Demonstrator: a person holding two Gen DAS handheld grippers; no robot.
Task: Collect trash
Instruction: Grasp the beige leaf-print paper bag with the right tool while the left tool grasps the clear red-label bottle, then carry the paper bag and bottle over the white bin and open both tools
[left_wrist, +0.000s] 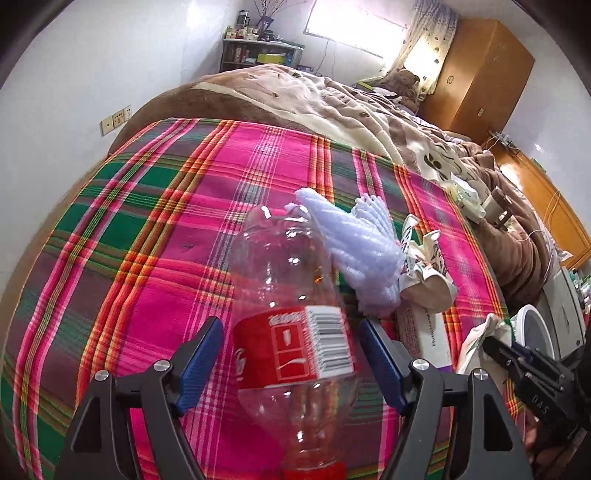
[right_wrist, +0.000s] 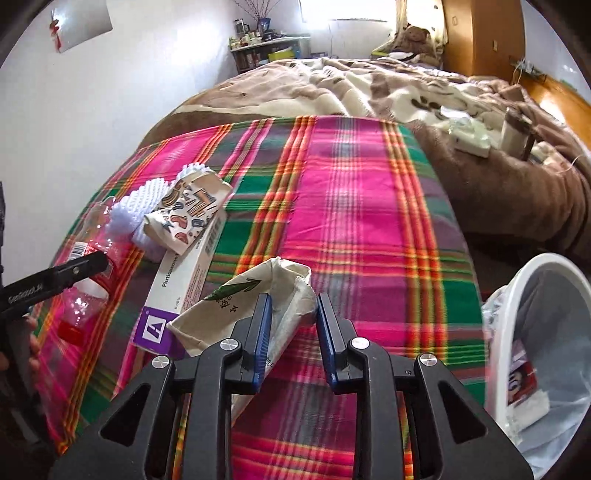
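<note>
On the plaid bedspread (right_wrist: 351, 206) I count one clear plastic bottle (left_wrist: 291, 314), one white foam net (left_wrist: 354, 251), one long medicine box (right_wrist: 184, 273) and two crumpled paper cups. The bottle wears a red label and lies between my left gripper's (left_wrist: 291, 358) spread pads, untouched. My right gripper (right_wrist: 291, 325) pinches the green-printed cup (right_wrist: 251, 295); the patterned cup (right_wrist: 188, 218) lies beyond. One white bin (right_wrist: 535, 332) stands just right.

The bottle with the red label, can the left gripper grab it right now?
Probably yes. The bottle already lies between the open fingers of the left gripper, its label level with the blue pads, with nothing in front of it. The pads look not yet pressed on it.
</note>
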